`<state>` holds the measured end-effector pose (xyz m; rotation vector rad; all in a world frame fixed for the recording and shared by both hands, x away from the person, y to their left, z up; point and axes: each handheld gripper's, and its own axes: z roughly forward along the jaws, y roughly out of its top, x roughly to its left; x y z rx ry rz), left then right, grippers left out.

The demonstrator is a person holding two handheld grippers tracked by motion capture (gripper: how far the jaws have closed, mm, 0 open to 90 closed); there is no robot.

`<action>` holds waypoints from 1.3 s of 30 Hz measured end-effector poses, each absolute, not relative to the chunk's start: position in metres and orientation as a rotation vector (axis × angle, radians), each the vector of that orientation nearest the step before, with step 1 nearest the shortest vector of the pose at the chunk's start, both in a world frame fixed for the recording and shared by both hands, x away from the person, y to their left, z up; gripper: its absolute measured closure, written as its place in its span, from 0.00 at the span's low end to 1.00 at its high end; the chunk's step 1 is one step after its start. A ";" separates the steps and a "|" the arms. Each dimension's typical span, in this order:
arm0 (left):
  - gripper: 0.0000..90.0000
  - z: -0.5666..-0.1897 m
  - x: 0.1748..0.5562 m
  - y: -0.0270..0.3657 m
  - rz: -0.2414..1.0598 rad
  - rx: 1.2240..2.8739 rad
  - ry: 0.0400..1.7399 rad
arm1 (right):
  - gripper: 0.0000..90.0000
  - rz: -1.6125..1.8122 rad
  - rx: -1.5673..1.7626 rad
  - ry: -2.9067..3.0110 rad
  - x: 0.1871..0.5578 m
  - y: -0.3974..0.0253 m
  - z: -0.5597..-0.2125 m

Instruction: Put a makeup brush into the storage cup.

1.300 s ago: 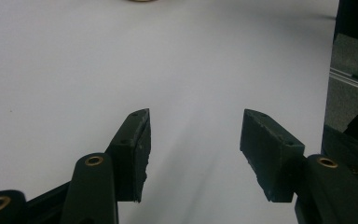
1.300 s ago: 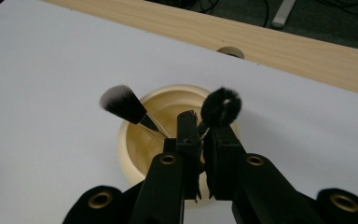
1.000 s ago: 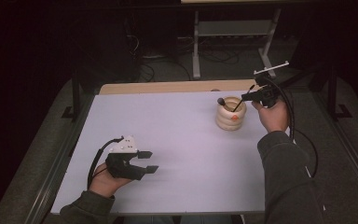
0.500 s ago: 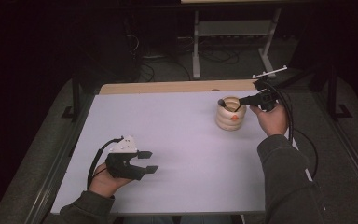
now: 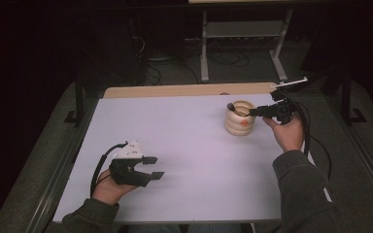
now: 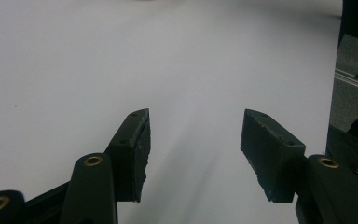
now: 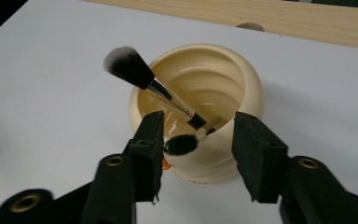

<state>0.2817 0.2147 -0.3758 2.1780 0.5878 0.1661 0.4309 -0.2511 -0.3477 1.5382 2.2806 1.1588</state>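
A cream ribbed pot [image 5: 239, 119] [image 7: 223, 93] stands on the white table [image 5: 189, 145] at the back right. Two makeup brushes lean in it: a large brush [image 7: 129, 66] with a dark, white-tipped head rising over the far rim, and a small brush [image 7: 182, 143] with its dark head hanging over the near rim. My right gripper [image 5: 258, 112] [image 7: 198, 154] hovers at the pot's near rim, open, its jaws either side of the small brush head without touching it. My left gripper [image 5: 154, 167] [image 6: 195, 154] rests open on the table at the front left, holding nothing.
A bare wooden strip [image 5: 184, 90] runs along the table's far edge. Metal rails [image 5: 68, 155] flank the table on both sides. A metal stand [image 5: 243, 34] and cables sit on the dark floor behind.
The right gripper has shifted slightly down and toward the pot's rim. The left gripper has stayed where it was.
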 end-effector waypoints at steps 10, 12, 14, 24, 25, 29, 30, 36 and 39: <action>0.46 -0.377 0.283 0.216 0.181 2.175 0.593 | 0.49 1.201 1.519 2.271 0.414 -0.254 -0.352; 0.46 -0.377 0.283 0.216 0.184 2.177 0.592 | 0.48 1.205 1.513 2.273 0.411 -0.253 -0.352; 0.46 -0.378 0.282 0.217 0.184 2.180 0.595 | 0.47 1.206 1.499 2.273 0.409 -0.252 -0.352; 0.46 -0.376 0.283 0.222 0.202 2.166 0.612 | 0.45 1.224 1.453 2.291 0.397 -0.244 -0.356; 0.46 -0.376 0.283 0.222 0.202 2.166 0.612 | 0.45 1.232 1.449 2.290 0.396 -0.243 -0.356; 0.46 -0.376 0.283 0.223 0.201 2.162 0.623 | 0.44 1.248 1.440 2.288 0.394 -0.242 -0.357; 0.46 -0.376 0.282 0.223 0.201 2.163 0.628 | 0.43 1.252 1.441 2.291 0.393 -0.242 -0.358; 0.45 -0.375 0.282 0.225 0.203 2.151 0.640 | 0.42 1.247 1.420 2.305 0.387 -0.239 -0.361; 0.45 -0.375 0.283 0.225 0.207 2.152 0.641 | 0.41 1.253 1.414 2.304 0.384 -0.237 -0.362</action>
